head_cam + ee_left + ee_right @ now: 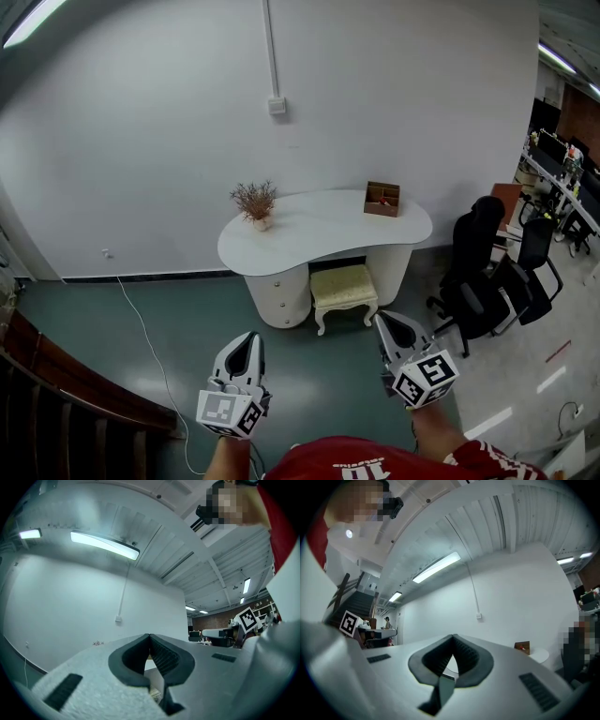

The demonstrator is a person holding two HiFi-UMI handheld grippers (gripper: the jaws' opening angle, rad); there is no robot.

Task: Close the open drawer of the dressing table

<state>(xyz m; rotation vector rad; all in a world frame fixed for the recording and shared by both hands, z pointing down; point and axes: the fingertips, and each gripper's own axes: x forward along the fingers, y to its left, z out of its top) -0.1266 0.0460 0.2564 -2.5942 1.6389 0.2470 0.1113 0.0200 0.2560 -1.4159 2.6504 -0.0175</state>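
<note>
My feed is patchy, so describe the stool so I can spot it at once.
Find the white curved table against the back wall. The stool stands on the floor, tucked partly under its front edge, between its two white bases. It alone is a small cream cushioned seat; the chairs to the right are black.

a plain white wall (141, 141) is filling the far side of the room, with a thin conduit (269, 47) running down it to a small switch box (277, 105). a teal floor (112, 328) is spreading below, and a white cable (152, 342) is trailing across it. black office chairs (483, 267) are standing at the right, near desks with monitors (561, 167). a dark wooden stair rail (56, 394) is showing at the lower left. a long strip light (104, 545) is glowing on the ceiling.
</note>
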